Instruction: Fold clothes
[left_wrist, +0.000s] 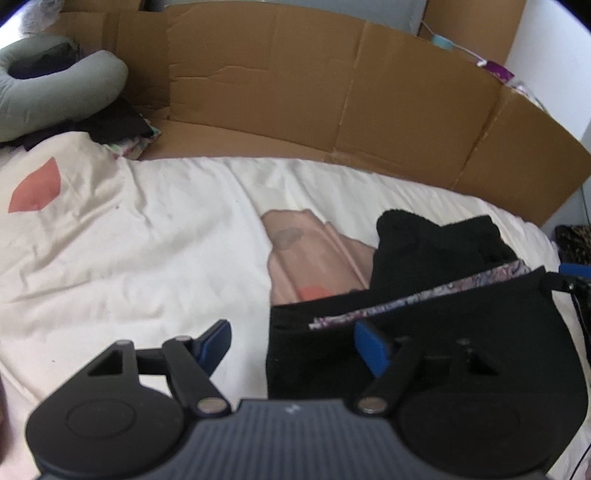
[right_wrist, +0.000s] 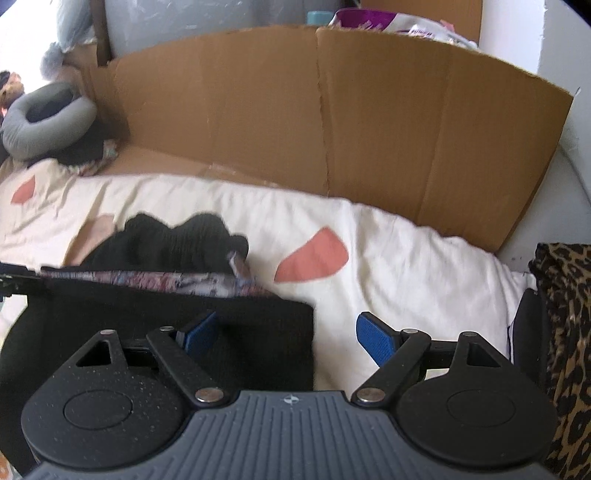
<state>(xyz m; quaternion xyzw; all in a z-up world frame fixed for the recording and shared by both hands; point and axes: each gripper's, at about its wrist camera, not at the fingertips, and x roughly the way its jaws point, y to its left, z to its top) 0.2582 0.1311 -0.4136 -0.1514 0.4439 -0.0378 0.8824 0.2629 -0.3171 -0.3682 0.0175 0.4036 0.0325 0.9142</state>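
- The black knitted garment (left_wrist: 424, 339) with a patterned purple-and-white lining strip (left_wrist: 417, 295) lay on the cream bed cover with salmon patches (left_wrist: 147, 236), bunched at its far end and flat near the grippers.
- The left gripper (left_wrist: 293, 345) stood wide apart, its right blue finger (left_wrist: 371, 347) over the garment's left edge, gripping nothing.
- The right gripper (right_wrist: 284, 338) also stood wide, its left finger (right_wrist: 197, 334) above the garment's right corner, holding nothing.
- The brown cardboard wall (right_wrist: 332, 110) closed off twelve o'clock.
- Bare cover lay open at nine o'clock in the left view.
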